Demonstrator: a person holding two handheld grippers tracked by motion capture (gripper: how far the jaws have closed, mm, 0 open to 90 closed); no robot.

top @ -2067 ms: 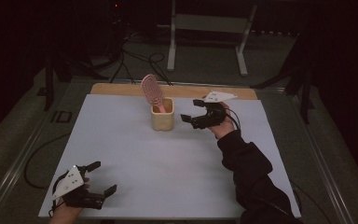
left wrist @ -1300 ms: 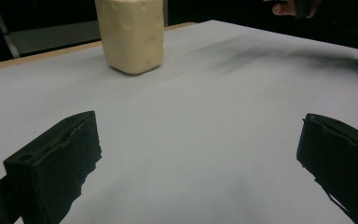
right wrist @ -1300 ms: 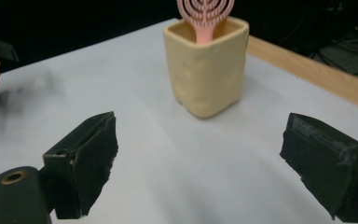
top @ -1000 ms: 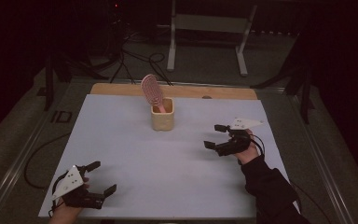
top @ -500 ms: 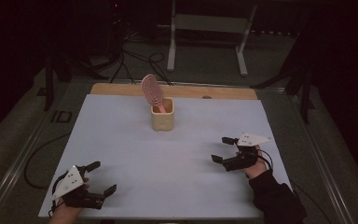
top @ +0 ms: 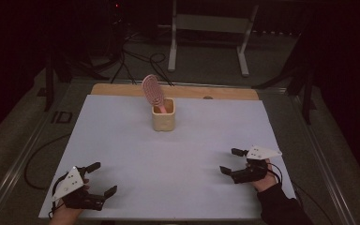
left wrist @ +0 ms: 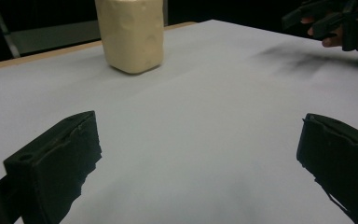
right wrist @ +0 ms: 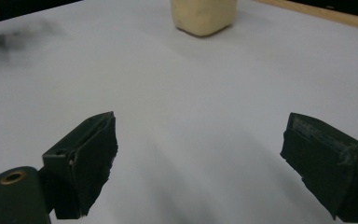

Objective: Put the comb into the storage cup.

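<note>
Table [top: 122,154]: white sheet over a wooden top, a strip of bare wood showing along the far edge.

Cream holder [top: 163,115] stands upright toward 12 o'clock of the sheet, a little left of centre. A pink hairbrush [top: 152,93] sits in it handle-down, the head leaning toward 11 o'clock above the rim. In the left gripper view the holder [left wrist: 129,33] shows at 11 o'clock; in the right gripper view [right wrist: 204,15] it sits at 12 o'clock. Brush head is cut off in both.

Left gripper [top: 101,178]: at 7 o'clock of the sheet, near the front edge, held in a hand [top: 65,212]. Jaws released, spread wide, nothing between them but bare sheet. Its own view [left wrist: 198,158] confirms this: the two black jaws stand far apart.

Right gripper [top: 230,161]: at 4 o'clock of the sheet, near the right edge, held in a hand [top: 262,180] with a dark sleeve [top: 281,208]. Jaws released and wide, bare sheet between; same in its own view [right wrist: 198,163].

Both grippers are well apart from the holder and from each other. The right gripper also shows at 2 o'clock in the left gripper view [left wrist: 324,18].
</note>
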